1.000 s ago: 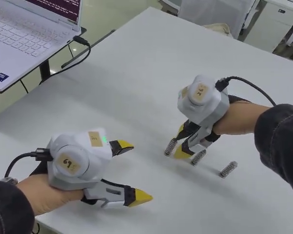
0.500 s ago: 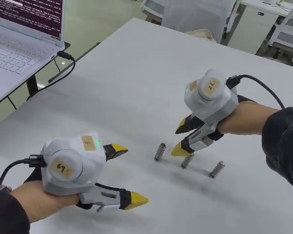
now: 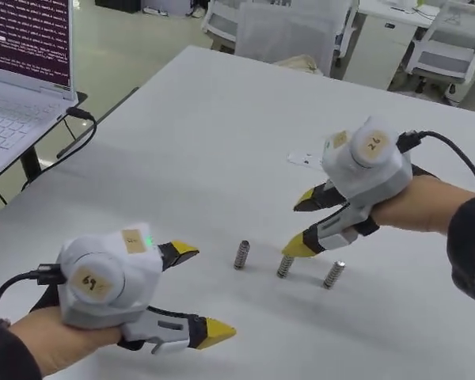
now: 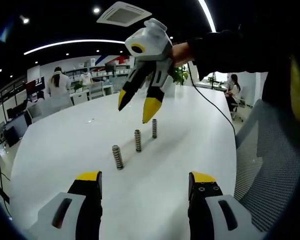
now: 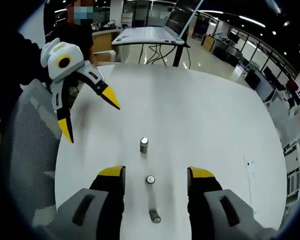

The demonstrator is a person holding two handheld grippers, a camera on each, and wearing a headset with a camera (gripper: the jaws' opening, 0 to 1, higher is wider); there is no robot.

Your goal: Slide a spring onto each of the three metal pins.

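Observation:
Three short springs stand upright in a row on the white table: the left spring (image 3: 241, 254), the middle spring (image 3: 285, 265) and the right spring (image 3: 333, 274). From above, each shows a round metal top (image 5: 144, 141). My right gripper (image 3: 302, 226) hovers open just above and behind the middle spring, holding nothing. In its own view its jaws (image 5: 156, 172) straddle the row of springs (image 5: 150, 179). My left gripper (image 3: 206, 291) rests open near the table's front edge, left of the springs. It looks along the row (image 4: 137, 140), with the right gripper (image 4: 135, 111) hanging above it.
A laptop (image 3: 16, 79) on a stand sits off the table's left side, with a black cable (image 3: 73, 131) running down from it. A small white label (image 3: 305, 160) lies on the table behind the right gripper. Chairs and desks stand beyond the far edge.
The right gripper has lifted off the springs and drawn back to the right, jaws wider apart. The springs stay standing. The left gripper holds its place while the head camera shifted.

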